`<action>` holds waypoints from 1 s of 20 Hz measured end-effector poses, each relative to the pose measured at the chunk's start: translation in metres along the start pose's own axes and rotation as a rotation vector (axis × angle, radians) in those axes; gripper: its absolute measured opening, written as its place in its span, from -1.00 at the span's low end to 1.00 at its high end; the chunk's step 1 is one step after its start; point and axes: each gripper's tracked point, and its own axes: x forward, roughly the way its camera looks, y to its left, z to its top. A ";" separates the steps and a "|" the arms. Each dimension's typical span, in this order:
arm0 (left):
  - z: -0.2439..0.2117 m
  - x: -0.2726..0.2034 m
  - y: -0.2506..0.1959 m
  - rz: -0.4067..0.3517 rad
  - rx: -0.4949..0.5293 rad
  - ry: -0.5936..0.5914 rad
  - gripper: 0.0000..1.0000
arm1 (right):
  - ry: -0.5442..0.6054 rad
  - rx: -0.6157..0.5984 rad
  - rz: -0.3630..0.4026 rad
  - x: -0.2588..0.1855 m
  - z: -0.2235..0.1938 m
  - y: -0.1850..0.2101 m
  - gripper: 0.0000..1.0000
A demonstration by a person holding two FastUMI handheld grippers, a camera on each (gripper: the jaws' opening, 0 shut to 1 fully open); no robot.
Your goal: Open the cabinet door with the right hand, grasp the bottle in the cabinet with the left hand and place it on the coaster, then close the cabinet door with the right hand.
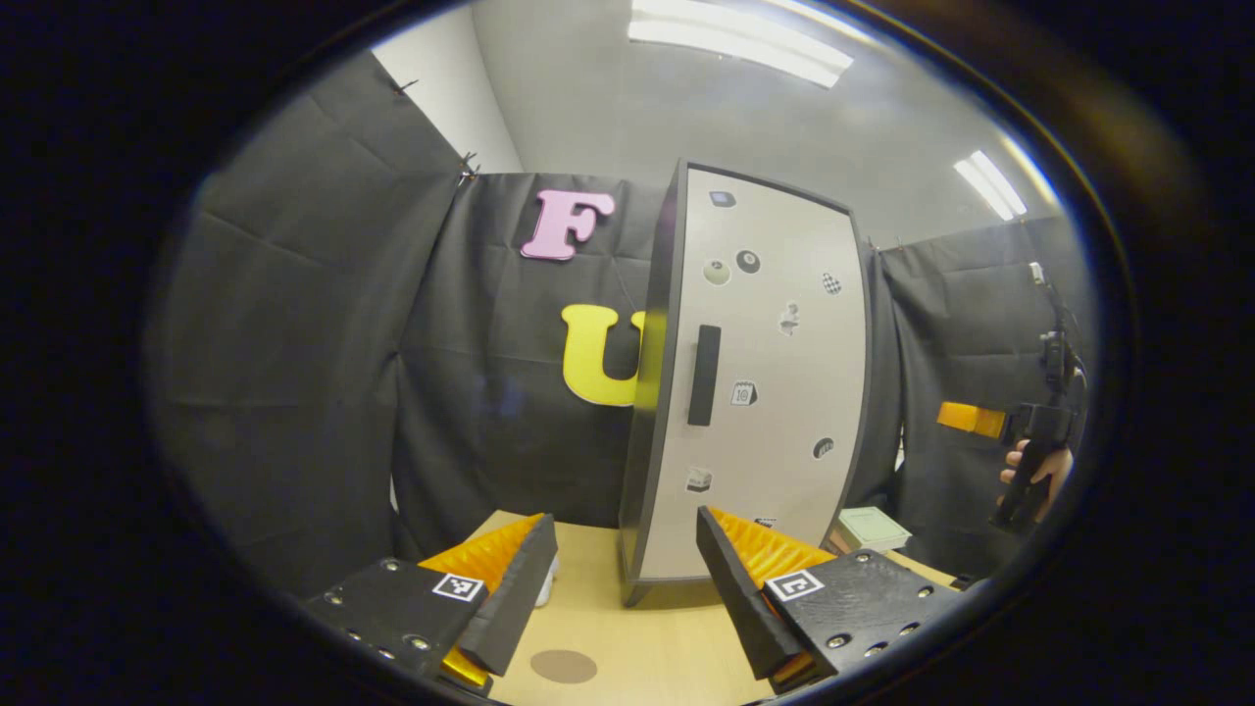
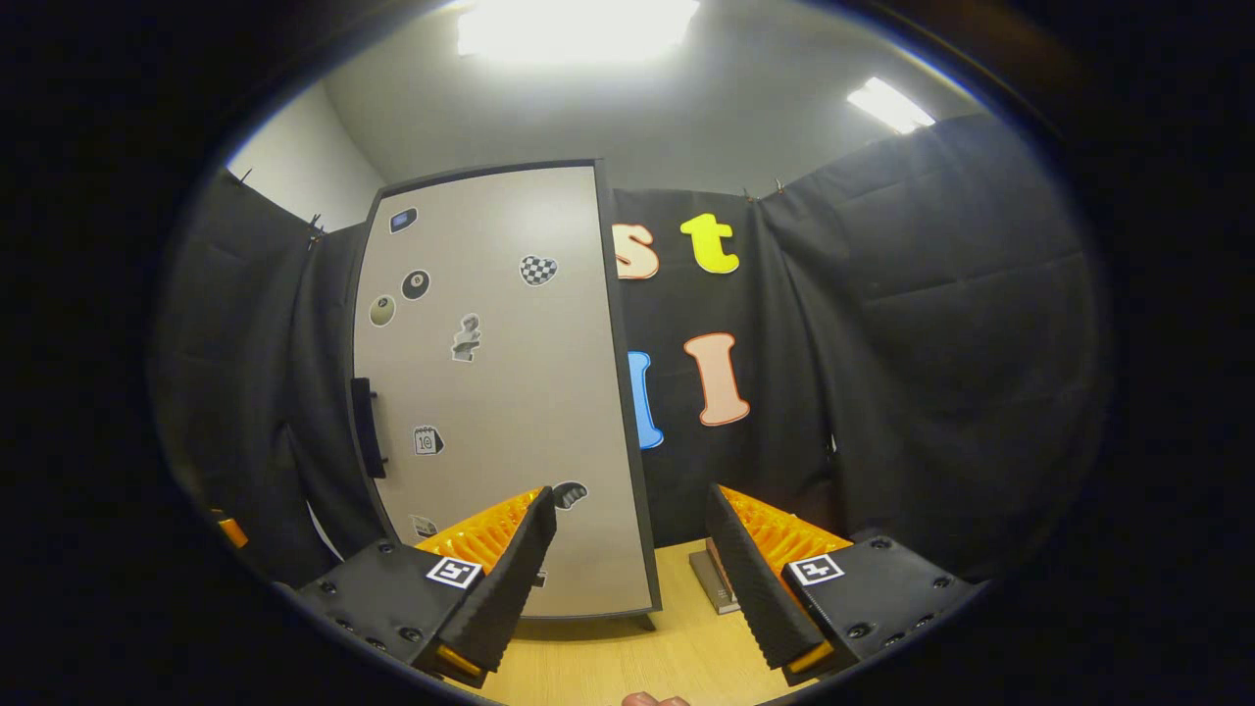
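Cabinet door (image 1: 760, 382) is shut, standing upright on the wooden counter (image 1: 637, 637), stickers scattered across its pale face and the dark handle (image 1: 703, 376) running vertically near its left edge. The left gripper (image 1: 627, 588) hangs low in front of it, jaws spread wide with nothing between them. Down on the counter just ahead sits the round brown coaster (image 1: 563, 666), bare. Off to the right in the left gripper view, a hand (image 1: 1039, 471) holds the other gripper up beside the cabinet, and a pale green book (image 1: 873, 529) lies by the cabinet's foot. Over in the right gripper view, the right gripper (image 2: 632, 579) faces the door's right half, jaws wide apart, gripping nothing. The bottle is hidden behind the closed door.
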 end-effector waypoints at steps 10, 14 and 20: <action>-0.023 -0.016 0.020 0.058 -0.046 0.041 0.77 | -0.003 -0.003 0.129 0.025 0.021 0.061 0.95; -0.030 -0.018 0.025 0.081 -0.051 0.054 0.77 | 0.006 -0.011 0.221 0.039 0.030 0.109 0.95; -0.045 -0.051 0.049 0.136 -0.068 0.070 0.77 | 0.009 -0.023 0.329 0.059 0.041 0.179 0.95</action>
